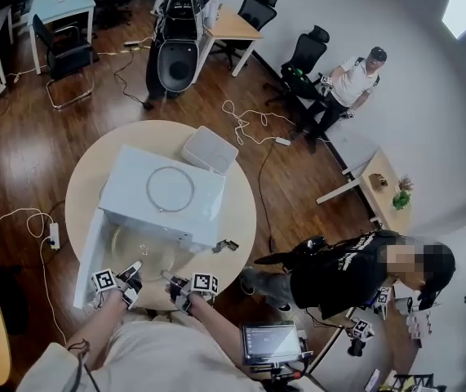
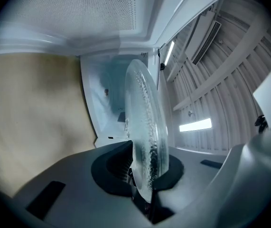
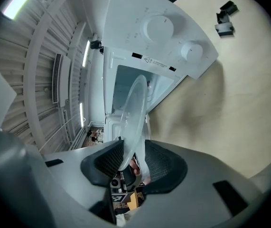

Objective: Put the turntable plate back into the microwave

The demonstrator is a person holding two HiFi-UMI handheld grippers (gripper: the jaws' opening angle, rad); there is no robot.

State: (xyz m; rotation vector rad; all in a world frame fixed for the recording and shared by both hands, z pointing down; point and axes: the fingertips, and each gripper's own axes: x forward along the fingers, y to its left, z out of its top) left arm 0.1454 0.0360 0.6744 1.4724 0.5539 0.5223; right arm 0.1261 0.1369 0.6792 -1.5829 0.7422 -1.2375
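A white microwave (image 1: 163,190) stands on a round wooden table (image 1: 245,219), its door (image 1: 90,251) swung open toward me on the left. The clear glass turntable plate (image 1: 144,250) hangs just in front of the open cavity, held at its near rim by both grippers. My left gripper (image 1: 132,272) is shut on the plate (image 2: 147,137), which stands edge-on between its pads, with the cavity (image 2: 111,103) behind. My right gripper (image 1: 174,282) is shut on the plate (image 3: 134,113), which leans against one pad. Beyond it are the cavity (image 3: 126,89) and the two-knob panel (image 3: 168,37).
A white lidded box (image 1: 210,149) lies behind the microwave. A small black-and-white object (image 1: 226,245) sits on the table to the right of it (image 3: 224,25). A person (image 1: 363,272) stands close on the right; another (image 1: 351,84) sits farther off. A screen (image 1: 272,343) is by my right side.
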